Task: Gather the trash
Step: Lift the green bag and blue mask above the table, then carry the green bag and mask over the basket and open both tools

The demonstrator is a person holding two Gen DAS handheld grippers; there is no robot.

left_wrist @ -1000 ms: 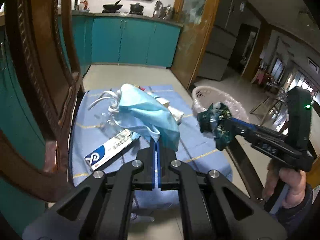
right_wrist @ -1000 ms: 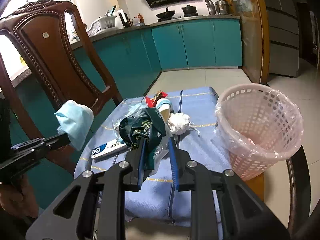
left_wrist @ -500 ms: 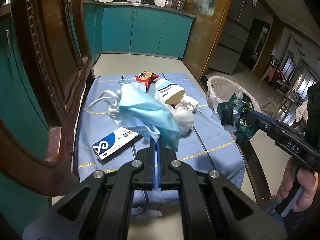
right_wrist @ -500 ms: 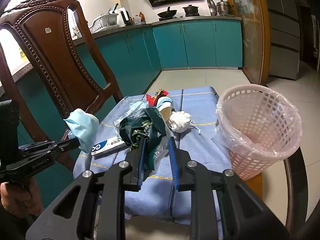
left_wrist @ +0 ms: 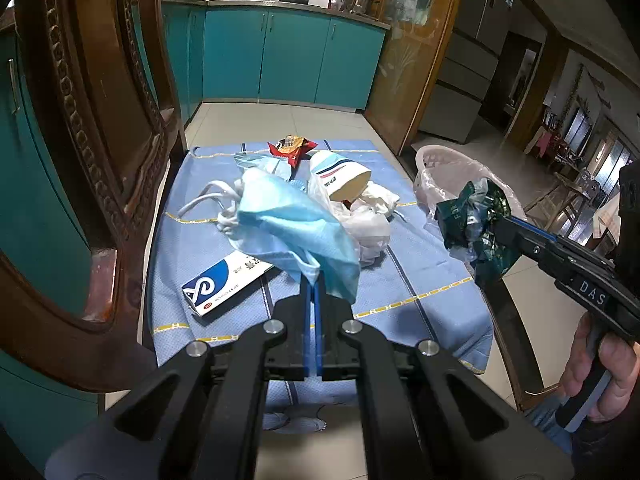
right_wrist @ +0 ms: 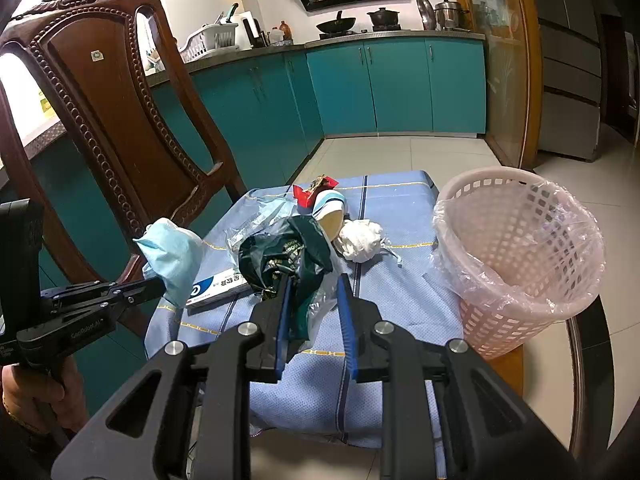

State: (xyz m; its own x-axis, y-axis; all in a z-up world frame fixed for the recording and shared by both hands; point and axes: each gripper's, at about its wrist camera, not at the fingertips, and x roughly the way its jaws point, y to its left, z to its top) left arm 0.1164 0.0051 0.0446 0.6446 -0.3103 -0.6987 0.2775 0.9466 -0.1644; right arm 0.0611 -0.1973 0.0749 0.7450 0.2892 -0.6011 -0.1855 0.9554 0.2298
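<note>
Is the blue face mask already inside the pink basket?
No, the blue face mask hangs from the shut left gripper, across the table from the pink basket.

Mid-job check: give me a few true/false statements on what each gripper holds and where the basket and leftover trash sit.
1. The left gripper is shut on the blue face mask. True.
2. The right gripper is empty. False: it grips a dark green wrapper.
3. The pink basket lies tipped over. False: it stands upright, lined with a plastic bag.
4. A white-and-blue box lies on the blue cloth. True.
</note>
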